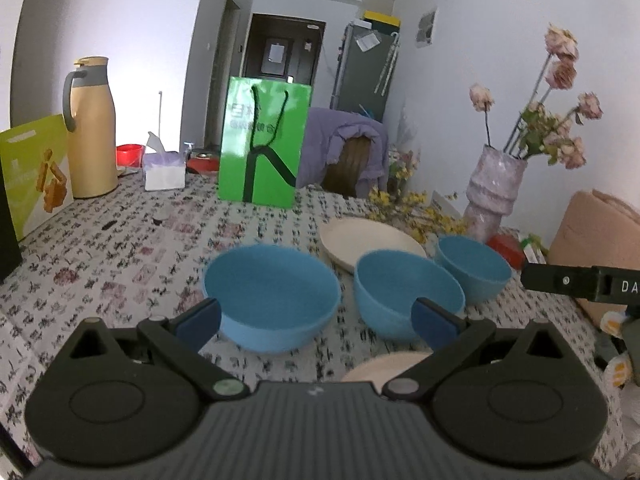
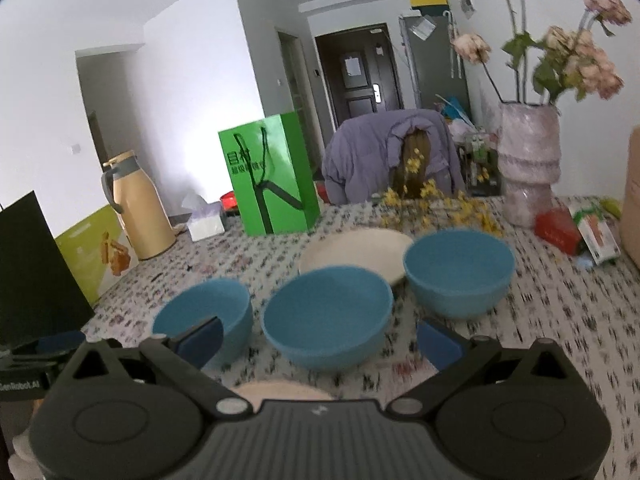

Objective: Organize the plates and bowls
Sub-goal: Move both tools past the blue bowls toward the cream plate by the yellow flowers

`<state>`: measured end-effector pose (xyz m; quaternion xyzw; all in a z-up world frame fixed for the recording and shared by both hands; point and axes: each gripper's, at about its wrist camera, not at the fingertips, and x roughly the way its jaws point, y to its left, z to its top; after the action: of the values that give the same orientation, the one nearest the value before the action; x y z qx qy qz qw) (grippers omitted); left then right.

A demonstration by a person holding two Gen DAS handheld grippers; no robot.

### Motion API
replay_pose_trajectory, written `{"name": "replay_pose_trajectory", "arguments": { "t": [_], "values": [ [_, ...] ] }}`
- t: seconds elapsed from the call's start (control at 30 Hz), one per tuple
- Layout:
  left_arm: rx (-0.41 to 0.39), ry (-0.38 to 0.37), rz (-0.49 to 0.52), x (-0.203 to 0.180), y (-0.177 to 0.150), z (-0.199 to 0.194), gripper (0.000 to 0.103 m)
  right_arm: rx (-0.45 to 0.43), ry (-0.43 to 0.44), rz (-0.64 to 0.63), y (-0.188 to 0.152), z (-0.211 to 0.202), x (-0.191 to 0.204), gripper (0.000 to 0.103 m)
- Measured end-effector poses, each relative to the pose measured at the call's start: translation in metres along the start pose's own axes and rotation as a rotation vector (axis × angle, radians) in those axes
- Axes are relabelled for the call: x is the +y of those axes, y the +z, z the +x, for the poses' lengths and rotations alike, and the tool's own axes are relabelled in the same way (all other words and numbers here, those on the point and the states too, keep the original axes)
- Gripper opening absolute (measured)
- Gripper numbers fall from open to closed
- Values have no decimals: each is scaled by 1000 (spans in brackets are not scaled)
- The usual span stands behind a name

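Three blue bowls stand in a row on the patterned tablecloth: left bowl [image 1: 272, 296] [image 2: 208, 312], middle bowl [image 1: 404, 292] [image 2: 326, 316], right bowl [image 1: 474, 268] [image 2: 458, 270]. A cream plate [image 1: 368, 240] [image 2: 356, 252] lies behind them. A second cream plate [image 1: 384, 366] [image 2: 280, 392] lies just in front of both grippers. My left gripper [image 1: 316, 322] is open and empty in front of the left and middle bowls. My right gripper [image 2: 320, 340] is open and empty in front of the middle bowl.
A green paper bag [image 1: 264, 146] [image 2: 274, 178], a tan thermos jug [image 1: 90, 128], a tissue box [image 1: 164, 170] and a vase of flowers [image 1: 494, 194] [image 2: 528, 164] stand on the table. A red box [image 2: 558, 230] lies at the right. A chair with a purple jacket [image 2: 384, 156] stands behind.
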<state>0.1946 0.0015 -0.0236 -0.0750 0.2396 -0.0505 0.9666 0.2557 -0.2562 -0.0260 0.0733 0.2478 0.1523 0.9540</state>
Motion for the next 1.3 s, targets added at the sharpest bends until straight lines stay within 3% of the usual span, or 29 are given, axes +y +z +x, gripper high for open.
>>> {"name": "replay_pose_trajectory", "arguments": {
  "t": [0.43,0.83,1.07,1.3],
  "values": [
    [-24,61,-79,12,57,32,103,-81,22,-5,73,45,-2,103],
    [-16,85,-127,10,92,78,103,-119,-23,23,129,102,-23,103],
    [45,96,-174,11,105,118,103,-100,-41,31,144,148,-36,103],
    [77,128,-158,7,113,152,103,-45,-35,70,124,188,-64,103]
  ]
}}
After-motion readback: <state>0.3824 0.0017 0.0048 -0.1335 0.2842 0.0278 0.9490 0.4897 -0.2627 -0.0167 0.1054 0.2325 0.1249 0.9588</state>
